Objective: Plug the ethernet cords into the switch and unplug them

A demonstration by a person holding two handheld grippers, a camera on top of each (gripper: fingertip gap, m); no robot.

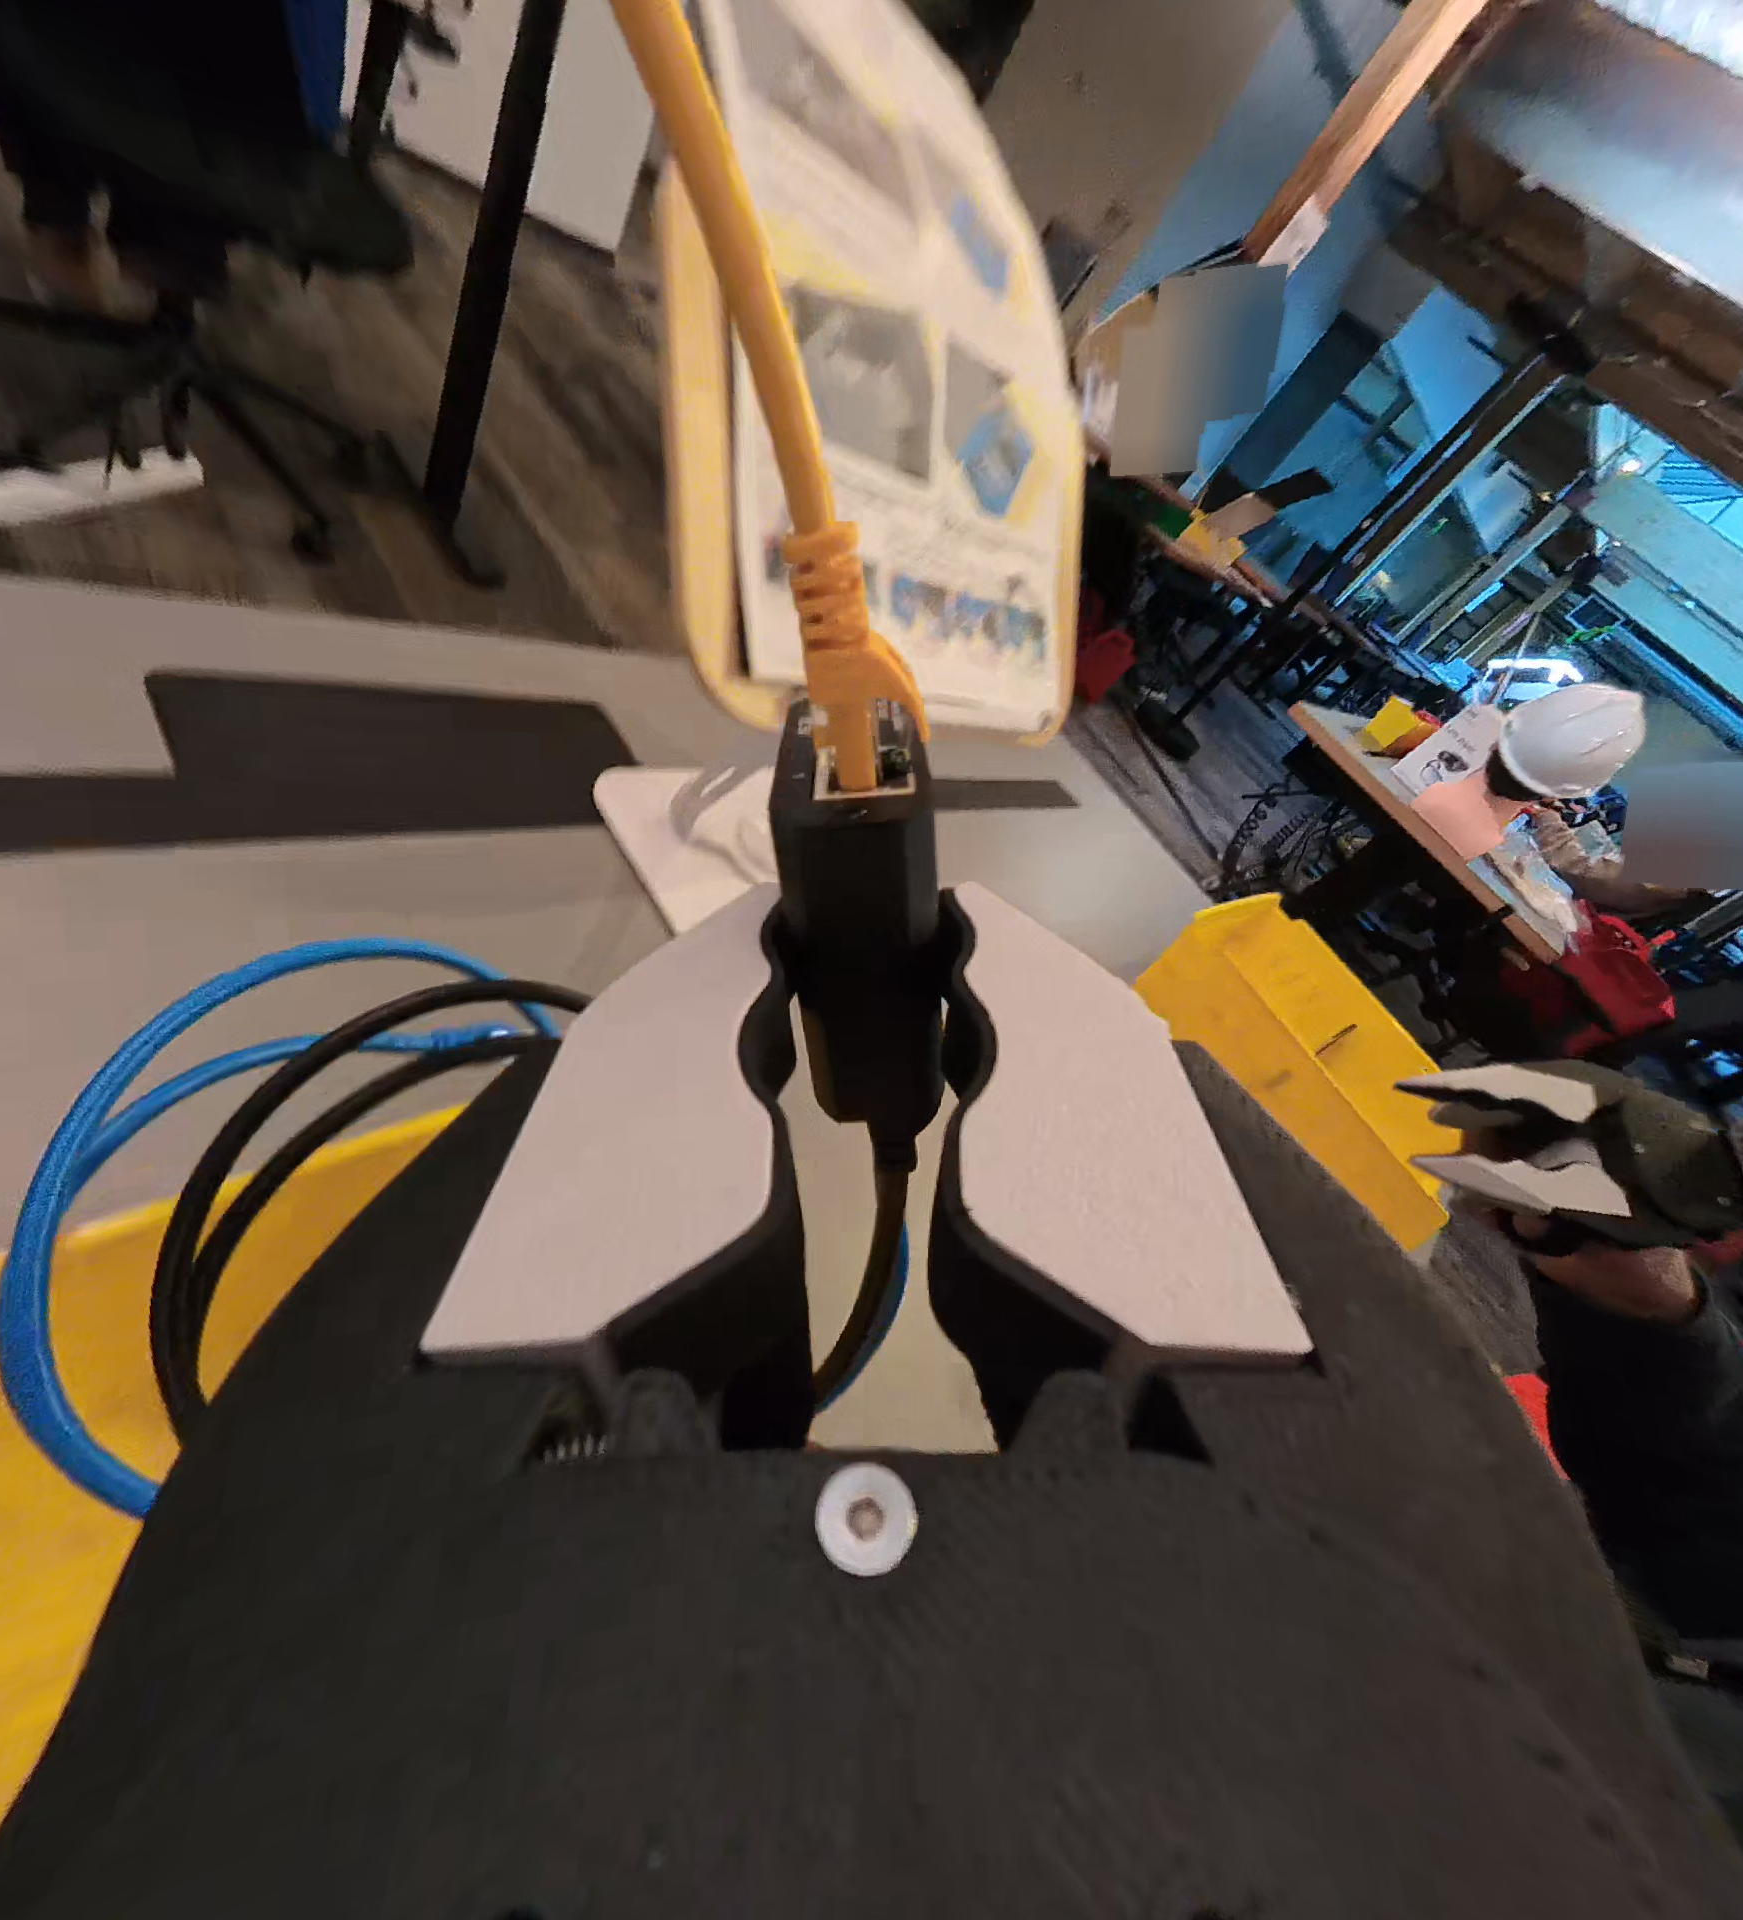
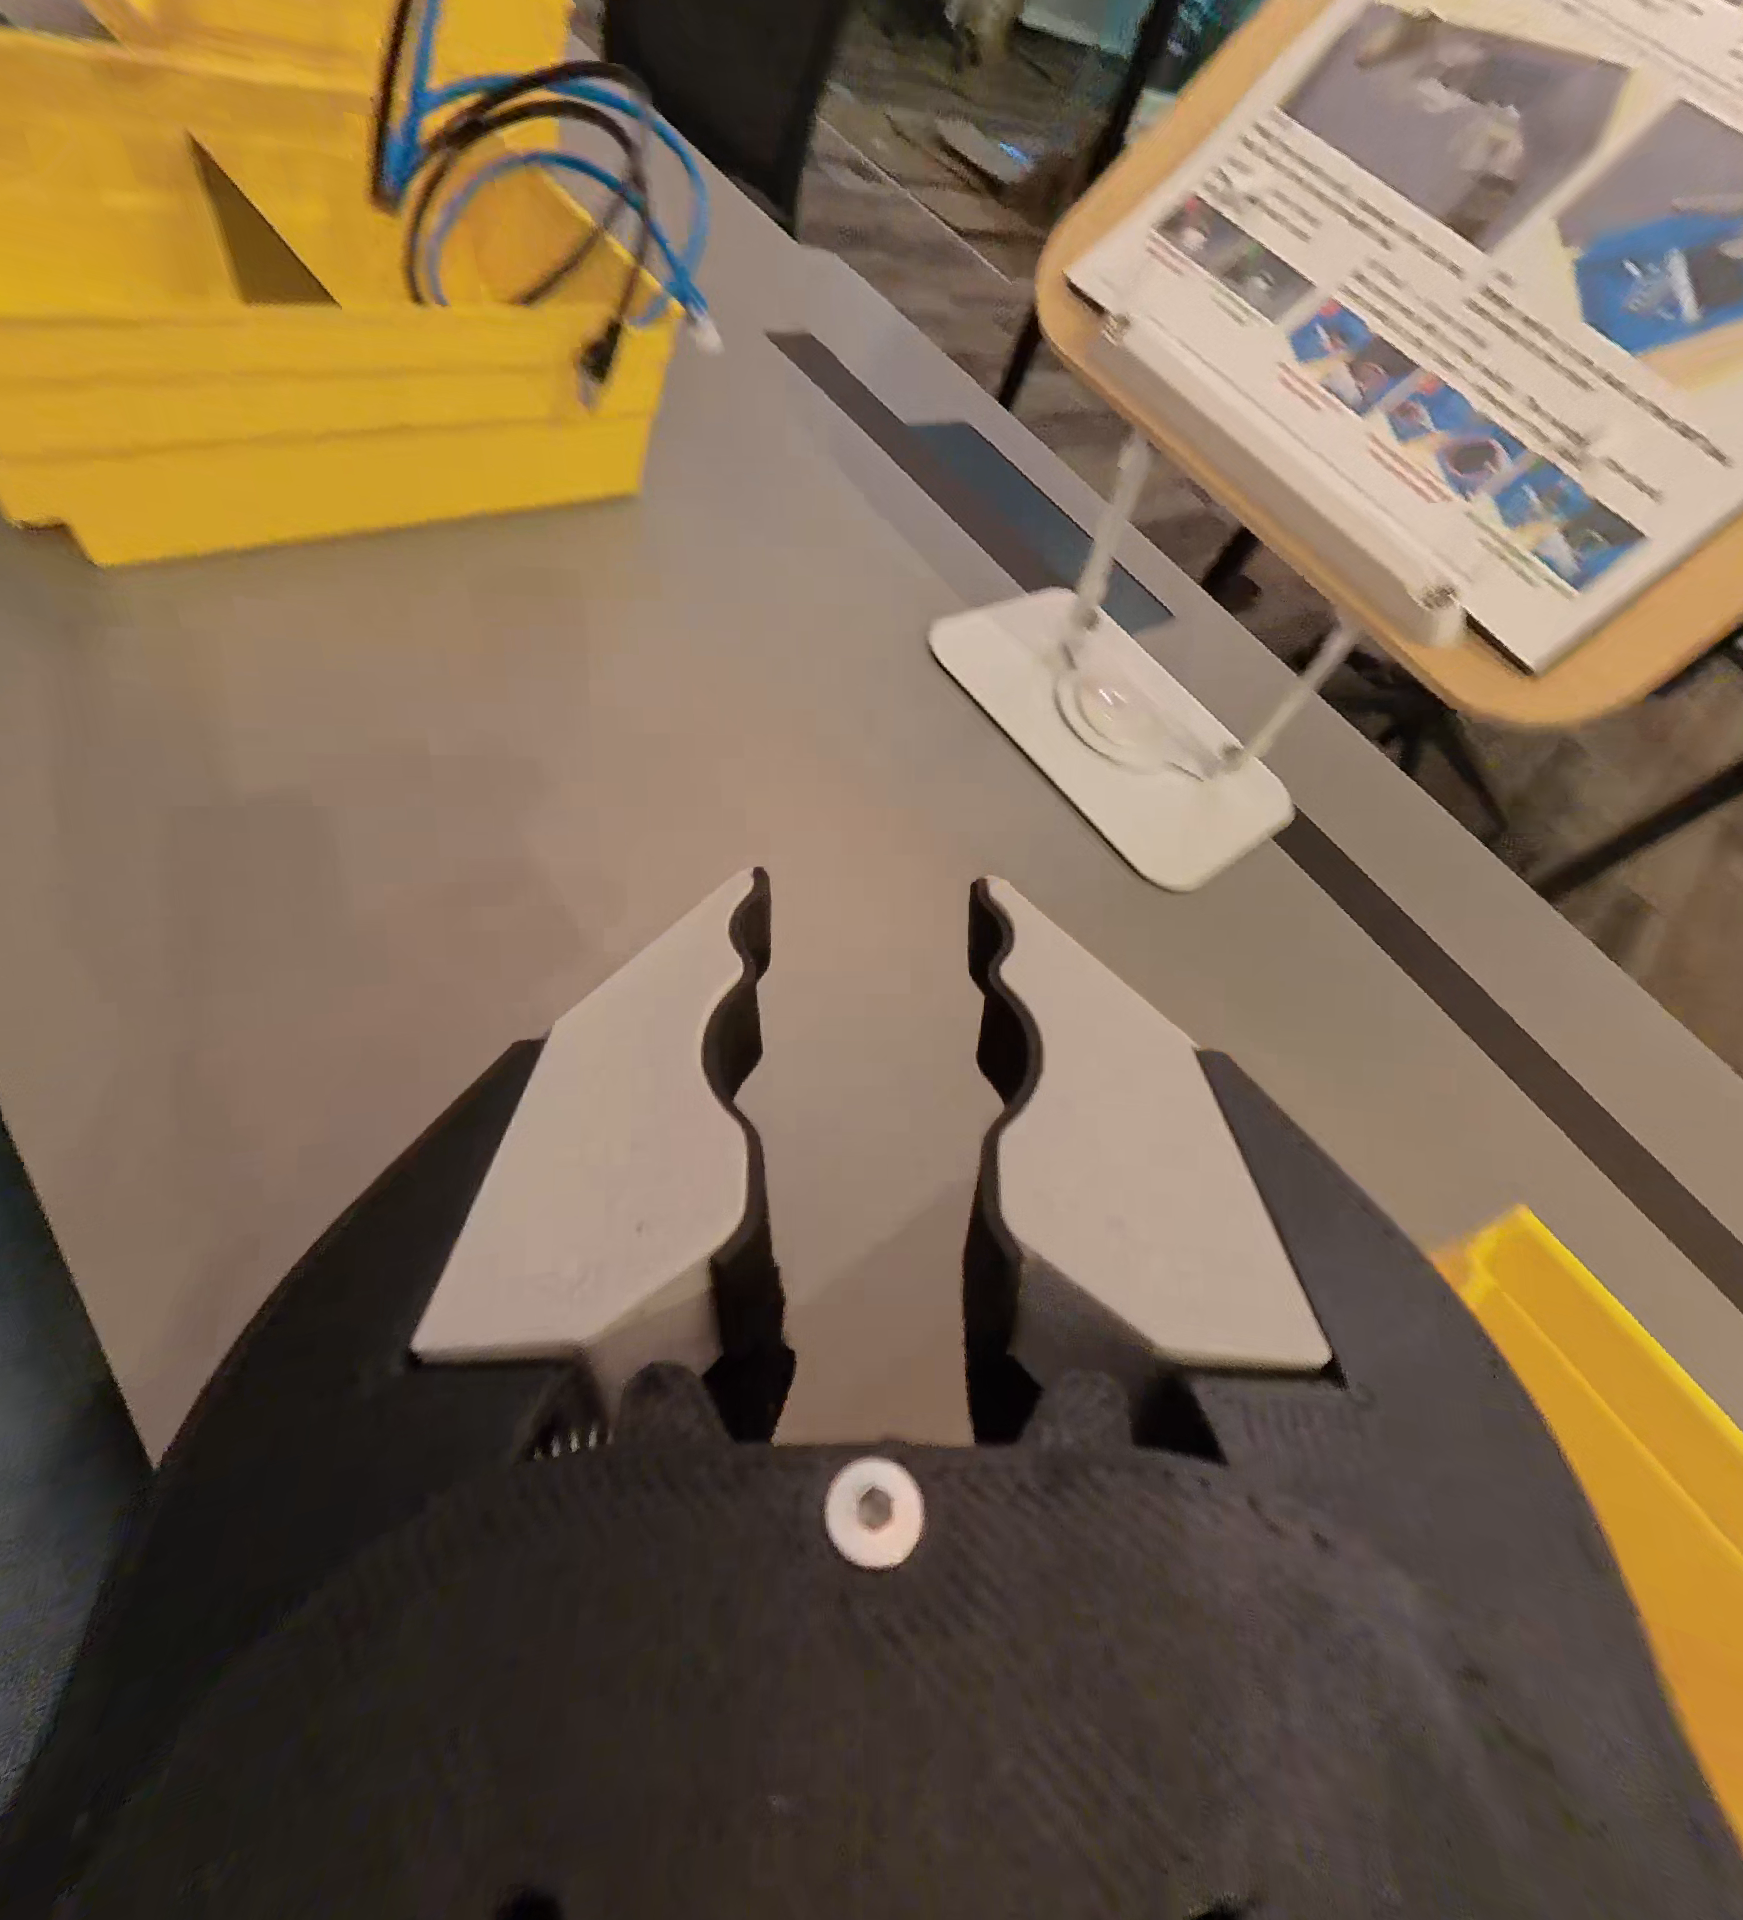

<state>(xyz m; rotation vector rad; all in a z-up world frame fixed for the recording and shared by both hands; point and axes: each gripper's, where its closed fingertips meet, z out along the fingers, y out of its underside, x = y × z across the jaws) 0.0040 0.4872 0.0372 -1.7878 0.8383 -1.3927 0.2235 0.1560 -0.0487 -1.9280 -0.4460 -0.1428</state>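
In the left wrist view my left gripper [image 1: 865, 914] is shut on a small black switch [image 1: 854, 914] and holds it upright above the grey table [image 1: 327, 894]. A yellow ethernet cord [image 1: 742, 281] is plugged into its top port by a yellow connector [image 1: 841, 644]. A black lead [image 1: 872, 1247] hangs from the switch's lower end. A blue cord [image 1: 77, 1143] and a black cord [image 1: 223, 1122] loop over a yellow bin [image 1: 36, 1475]. My right gripper [image 2: 869, 904] is open and empty above the table [image 2: 431, 727]; it also shows in the left wrist view [image 1: 1438, 1132], far right.
A yellow bin [image 2: 275, 416] at the back left holds blue and black cords [image 2: 534, 177]. A clipboard of printed sheets [image 2: 1418, 343] stands on a white base [image 2: 1116, 758] by the table's far edge. Another yellow bin [image 2: 1625, 1455] sits at the right. A person in a white hard hat [image 1: 1573, 738] is in the background. The gap from one gripper's tips to the other's is roughly 40 centimeters.
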